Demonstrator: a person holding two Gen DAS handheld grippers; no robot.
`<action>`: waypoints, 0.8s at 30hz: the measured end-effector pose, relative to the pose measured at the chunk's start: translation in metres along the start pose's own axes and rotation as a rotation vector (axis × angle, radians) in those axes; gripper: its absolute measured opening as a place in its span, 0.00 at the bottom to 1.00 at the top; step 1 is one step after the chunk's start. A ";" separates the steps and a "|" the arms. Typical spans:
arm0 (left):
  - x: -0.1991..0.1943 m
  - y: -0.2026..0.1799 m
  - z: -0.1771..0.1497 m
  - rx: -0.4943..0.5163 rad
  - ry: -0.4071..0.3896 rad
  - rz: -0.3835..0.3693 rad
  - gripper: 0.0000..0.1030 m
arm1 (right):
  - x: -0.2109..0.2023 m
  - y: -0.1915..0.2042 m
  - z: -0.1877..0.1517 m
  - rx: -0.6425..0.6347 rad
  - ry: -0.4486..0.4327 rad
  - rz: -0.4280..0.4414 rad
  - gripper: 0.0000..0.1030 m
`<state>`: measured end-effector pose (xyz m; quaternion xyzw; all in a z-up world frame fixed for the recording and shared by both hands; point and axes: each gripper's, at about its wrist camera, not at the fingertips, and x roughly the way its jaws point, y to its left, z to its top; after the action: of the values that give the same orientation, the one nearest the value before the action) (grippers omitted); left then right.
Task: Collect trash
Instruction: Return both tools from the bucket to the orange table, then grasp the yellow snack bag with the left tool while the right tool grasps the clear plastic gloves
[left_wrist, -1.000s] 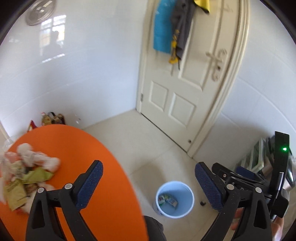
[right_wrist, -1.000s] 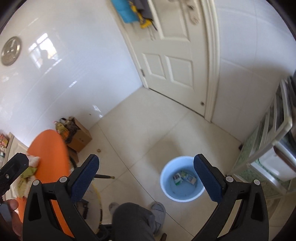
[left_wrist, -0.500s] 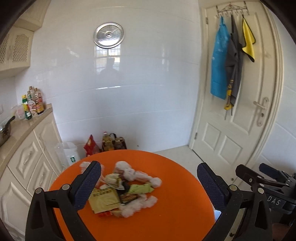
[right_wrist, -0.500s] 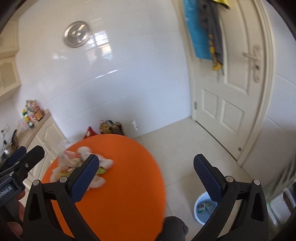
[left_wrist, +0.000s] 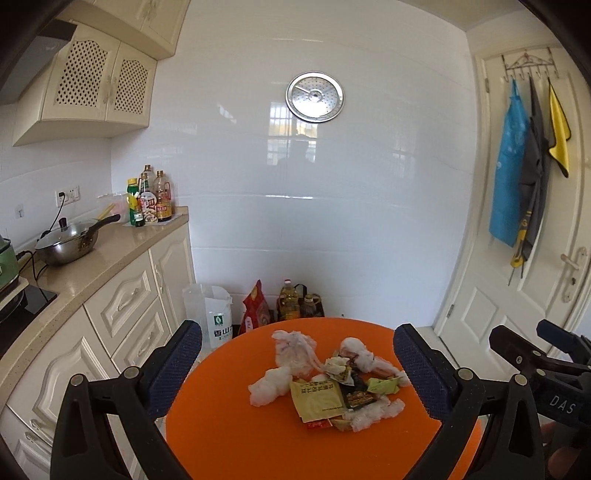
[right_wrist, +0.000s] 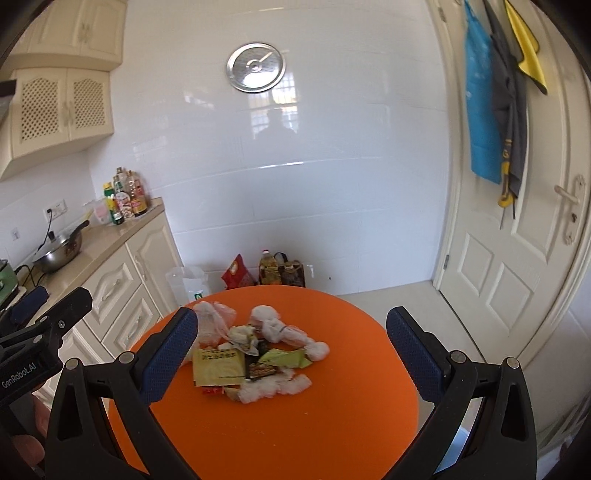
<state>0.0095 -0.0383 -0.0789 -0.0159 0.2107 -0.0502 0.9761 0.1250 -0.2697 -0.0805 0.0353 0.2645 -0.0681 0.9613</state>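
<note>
both grippers, left gripper (left_wrist: 297, 365) and right gripper (right_wrist: 291, 350), gape empty; best pinch one wrapper (left_wrist: 319, 404) at the trash pile's (right_wrist: 255, 362) six o'clock edge.

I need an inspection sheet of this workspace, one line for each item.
Surface: round orange table, bare around the pile.
Job's things: trash pile near the table's middle: white wads, a yellow packet, a green wrapper. No bin in view.
Clutter: nothing seen on the table besides the trash.
Grippers: left gripper and right gripper both open, empty, above the table.
Cables: plug and cord at the wall socket above the counter.
Surroundings: wok and bottles on the counter, bags on the floor, door shut.
</note>
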 end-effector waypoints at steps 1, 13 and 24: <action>-0.001 0.002 0.009 -0.004 0.001 0.003 0.99 | 0.000 0.001 0.001 -0.004 -0.001 0.004 1.00; -0.031 0.012 0.019 -0.033 0.022 0.013 0.99 | -0.010 0.022 0.002 -0.071 -0.022 0.027 1.00; 0.065 0.038 0.032 -0.053 0.195 0.023 0.99 | 0.068 -0.004 -0.021 -0.038 0.136 0.024 1.00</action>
<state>0.0852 -0.0073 -0.0781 -0.0344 0.3060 -0.0345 0.9508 0.1719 -0.2787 -0.1337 0.0245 0.3300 -0.0490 0.9424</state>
